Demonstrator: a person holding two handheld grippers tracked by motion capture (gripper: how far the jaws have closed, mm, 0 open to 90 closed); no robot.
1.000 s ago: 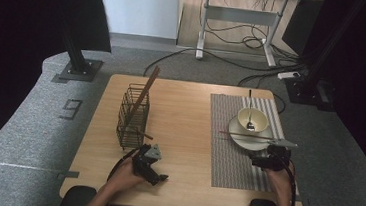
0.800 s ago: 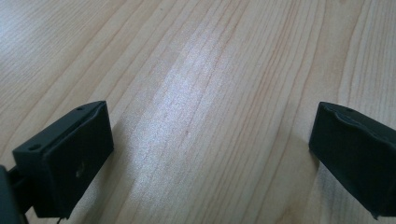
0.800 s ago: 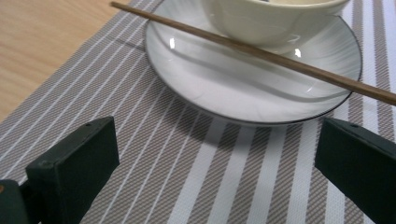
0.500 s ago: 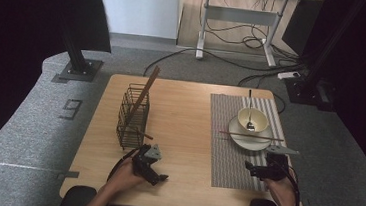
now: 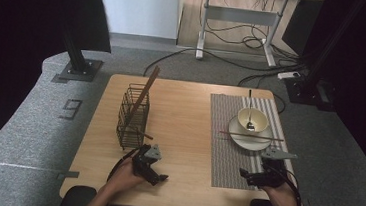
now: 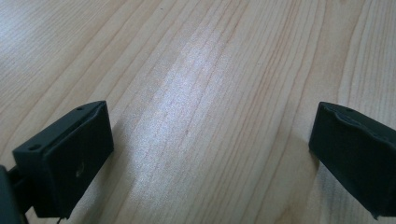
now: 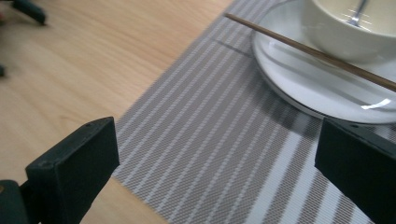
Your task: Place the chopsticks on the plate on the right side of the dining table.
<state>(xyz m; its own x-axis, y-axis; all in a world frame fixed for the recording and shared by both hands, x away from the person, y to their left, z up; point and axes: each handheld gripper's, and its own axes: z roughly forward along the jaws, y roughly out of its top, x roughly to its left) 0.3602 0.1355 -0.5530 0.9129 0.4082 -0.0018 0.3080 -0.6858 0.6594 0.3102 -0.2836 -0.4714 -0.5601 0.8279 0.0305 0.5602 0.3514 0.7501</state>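
Since the earlier frame our right gripper [image 5: 251, 176] has drawn back from the plate [image 5: 250, 139] toward the table's [image 5: 190, 113] near edge. At the near-left, beside the wire basket [image 5: 132, 116], our left gripper [image 5: 158, 178] rests wide open and empty. On the striped mat [image 5: 227, 152], the right one gapes empty too, near the chopstick [image 5: 251, 136] lying across the plate.

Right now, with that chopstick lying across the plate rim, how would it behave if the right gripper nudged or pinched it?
The chopstick looks thin, rigid and light, so it should lift without bending. It bridges the plate on its smooth rim, so a nudge would probably make it slide or roll off. Its narrowness likely demands a centred pinch.
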